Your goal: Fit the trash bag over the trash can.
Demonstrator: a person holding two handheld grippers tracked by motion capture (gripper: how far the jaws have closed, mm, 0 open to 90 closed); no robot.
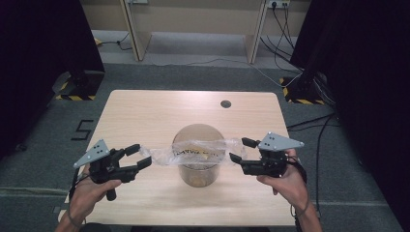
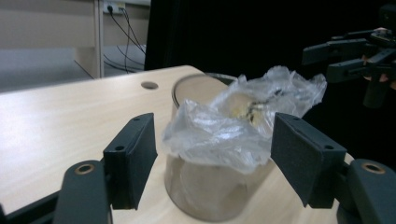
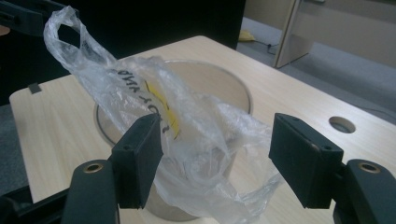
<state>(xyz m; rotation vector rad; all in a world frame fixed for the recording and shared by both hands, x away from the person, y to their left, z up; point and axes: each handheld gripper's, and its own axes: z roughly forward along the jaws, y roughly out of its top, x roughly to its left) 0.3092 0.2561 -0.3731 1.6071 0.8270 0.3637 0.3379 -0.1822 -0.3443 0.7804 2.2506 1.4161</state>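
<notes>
**Two open grippers flank a bag draped over a jar**

Both grippers hang at either end of a clear plastic bag [image 1: 196, 151] that lies stretched across the mouth of a round transparent jar [image 1: 197, 166], which stands near the front middle of the wooden table [image 1: 145, 116]. The bag's long axis runs side to side, from one hand toward the other, and its crumpled ends poke out past the jar's rim on both sides. The left gripper [image 1: 138, 157] has its jaws spread apart with nothing pinched; in the left gripper view the bag's near end sits between and just beyond the pads, apart from them. The right gripper [image 1: 241, 150] is likewise spread wide, and in the right gripper view the film sags between its jaws, brushing close to the one at the left of that view, with no pad pressing on it. Neither hand looks clearly nearer: each stands just beside its own end of the bag. Any next grab would seem to call for a short reach inward along that same side-to-side line, toward the jar
</notes>
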